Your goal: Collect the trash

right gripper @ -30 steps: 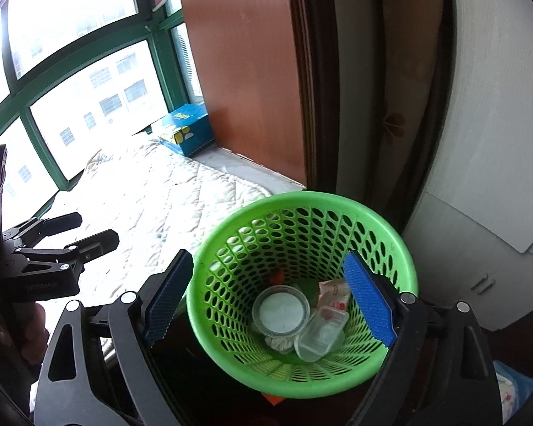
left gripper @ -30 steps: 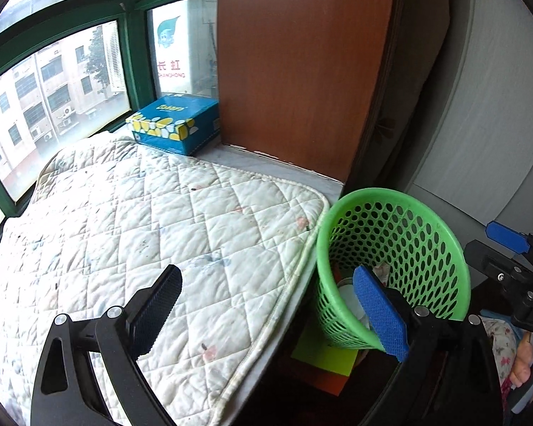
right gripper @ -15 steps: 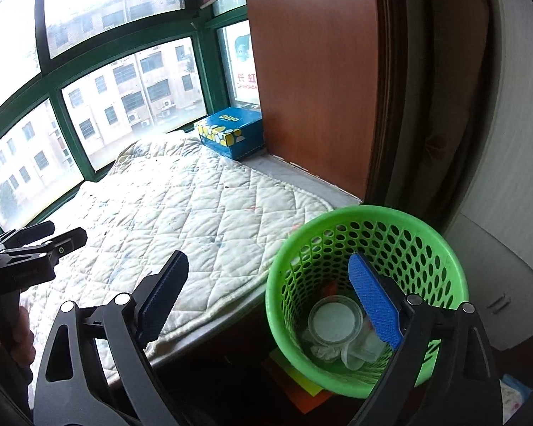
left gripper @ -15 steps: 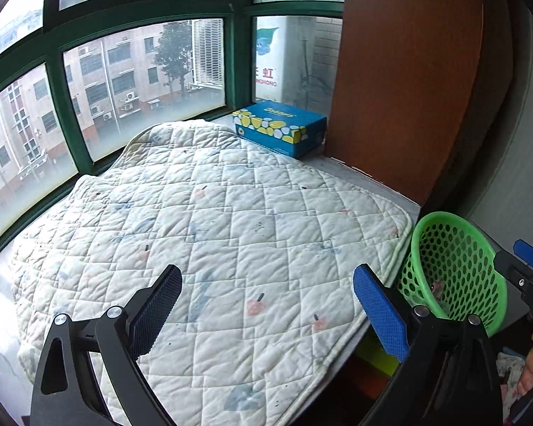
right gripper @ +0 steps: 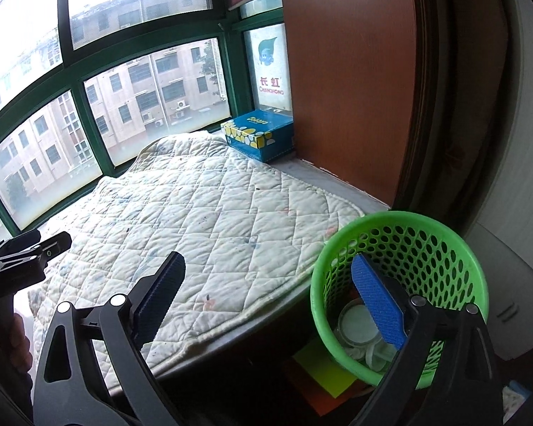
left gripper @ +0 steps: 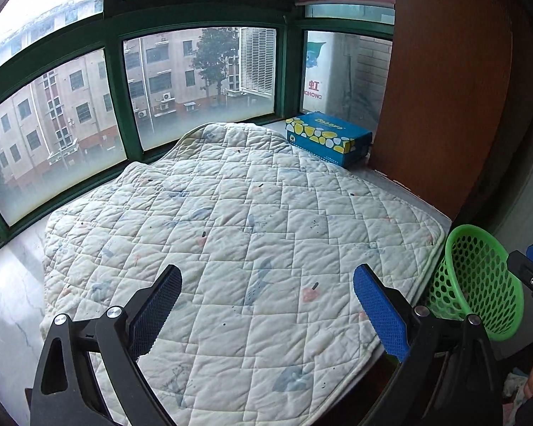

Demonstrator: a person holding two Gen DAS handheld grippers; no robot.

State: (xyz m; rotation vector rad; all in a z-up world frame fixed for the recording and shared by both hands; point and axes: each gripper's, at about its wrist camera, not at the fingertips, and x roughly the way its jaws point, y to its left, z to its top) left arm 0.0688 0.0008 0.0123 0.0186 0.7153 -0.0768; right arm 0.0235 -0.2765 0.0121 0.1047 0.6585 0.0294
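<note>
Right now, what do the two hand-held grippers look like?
Both look alike. The left hand-held gripper and the right hand-held gripper each have two black angular fingers with silver round bolts, tipped with blue, finely textured pads. No cables or sleeves are visible.

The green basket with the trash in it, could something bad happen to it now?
Maybe. The green basket stands right beside the quilt's edge, and the open right claw hangs just above its rim, so a careless swing might tip it and spill the cups inside. The blue box sits far back, a long reach.
</note>
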